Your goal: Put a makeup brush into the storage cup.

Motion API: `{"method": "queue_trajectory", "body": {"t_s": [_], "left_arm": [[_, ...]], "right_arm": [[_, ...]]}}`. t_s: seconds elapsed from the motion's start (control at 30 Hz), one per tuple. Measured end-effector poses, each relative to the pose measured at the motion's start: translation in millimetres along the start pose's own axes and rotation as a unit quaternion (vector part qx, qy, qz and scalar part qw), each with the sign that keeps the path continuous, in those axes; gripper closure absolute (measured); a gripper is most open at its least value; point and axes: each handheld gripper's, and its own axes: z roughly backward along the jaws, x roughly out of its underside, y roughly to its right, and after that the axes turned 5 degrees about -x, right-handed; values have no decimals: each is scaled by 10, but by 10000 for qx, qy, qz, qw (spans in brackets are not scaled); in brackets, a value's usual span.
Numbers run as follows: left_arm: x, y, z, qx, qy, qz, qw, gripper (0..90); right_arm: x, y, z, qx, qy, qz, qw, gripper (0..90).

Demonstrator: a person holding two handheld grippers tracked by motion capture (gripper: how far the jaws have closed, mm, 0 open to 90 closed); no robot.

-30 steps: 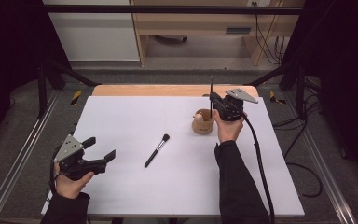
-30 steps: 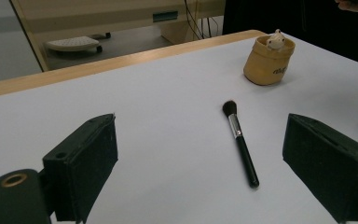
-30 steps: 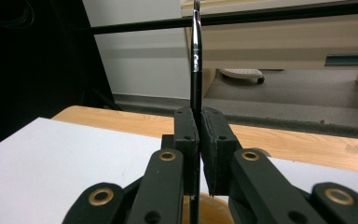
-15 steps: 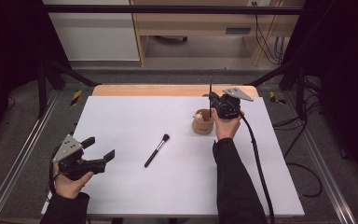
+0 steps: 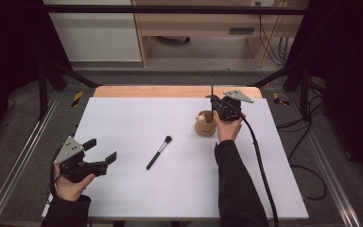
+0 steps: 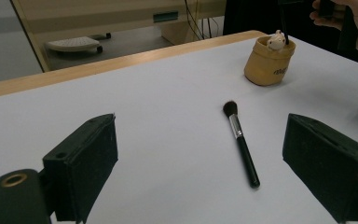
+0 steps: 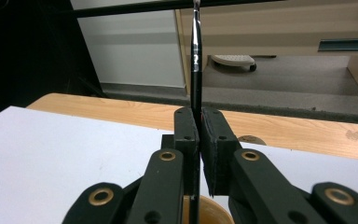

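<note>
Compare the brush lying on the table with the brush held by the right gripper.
The loose brush lies flat on the white table; the held brush stands upright.
The loose brush is free, clear of the open left gripper; the held brush is clamped in the right gripper, its lower end at the tan cup.
The loose brush shows a dark fluffy head; the held brush's head is cut off in the right gripper view.
Both have slim black handles.
</note>
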Motion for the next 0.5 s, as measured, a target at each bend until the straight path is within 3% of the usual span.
{"method": "queue_trajectory", "body": {"t_s": [0.5], "left_arm": [[-1,6,2,5,4,-8,10000,94]], "right_arm": [[120,-26,-110,22,-272,95,9996,857]]}}
